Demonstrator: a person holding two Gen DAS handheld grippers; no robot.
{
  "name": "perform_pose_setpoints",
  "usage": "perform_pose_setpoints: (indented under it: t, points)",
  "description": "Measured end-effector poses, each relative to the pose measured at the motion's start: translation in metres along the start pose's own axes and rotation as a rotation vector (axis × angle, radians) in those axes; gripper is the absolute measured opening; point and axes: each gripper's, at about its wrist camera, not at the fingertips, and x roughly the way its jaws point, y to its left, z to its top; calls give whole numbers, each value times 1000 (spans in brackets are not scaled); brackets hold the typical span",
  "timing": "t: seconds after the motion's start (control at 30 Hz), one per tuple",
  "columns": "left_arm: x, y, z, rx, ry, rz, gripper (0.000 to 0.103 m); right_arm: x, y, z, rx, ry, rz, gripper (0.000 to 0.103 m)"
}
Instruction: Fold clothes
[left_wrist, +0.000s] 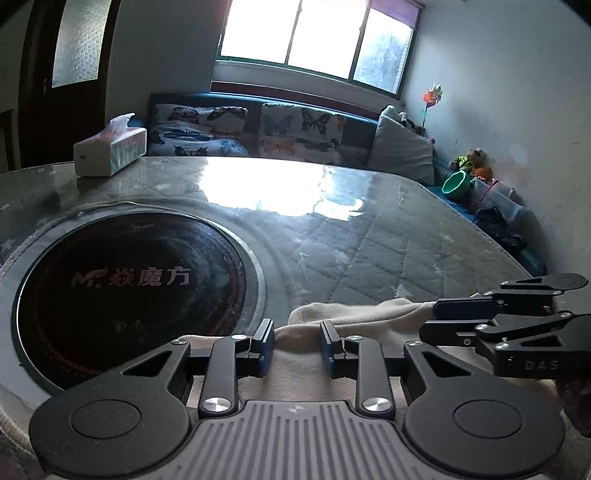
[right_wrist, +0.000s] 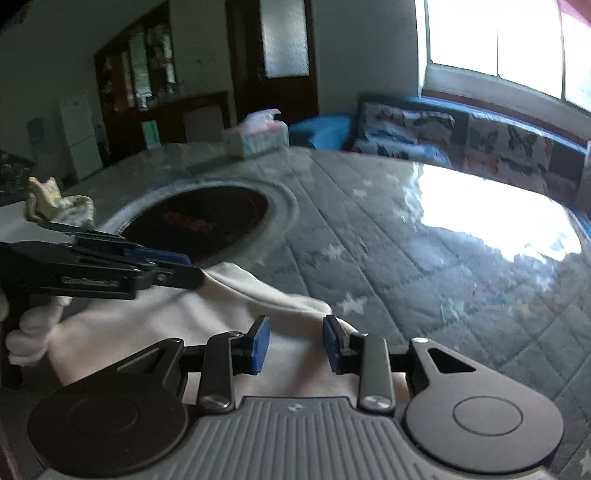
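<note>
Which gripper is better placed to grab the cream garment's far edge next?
Probably the right gripper: it is open, with the cream garment's far fold lying just ahead. The left gripper, also open, sits nearer the cooktop.

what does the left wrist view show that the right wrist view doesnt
Only the left wrist view shows the grey pillow, the green bowl and the pinwheel by the wall.

Only the right wrist view shows the white fridge, the dark shelves and a small patterned cloth at the table edge.

Both show the cream garment, the tissue box, the round black cooktop, the butterfly cushions, the window, and the left gripper and right gripper, both open.
</note>
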Motion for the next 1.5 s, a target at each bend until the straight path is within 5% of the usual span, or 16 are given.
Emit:
perform_pose_setpoints:
  t: [0.73,1.5]
  points:
    - [3,-6,3,14,4,19,30,-33,-32,-24,109,-28,-57,30]
    - [-75,-8,-39,20,-9,-9,32,-85,0,-63,78,-25,-36,31]
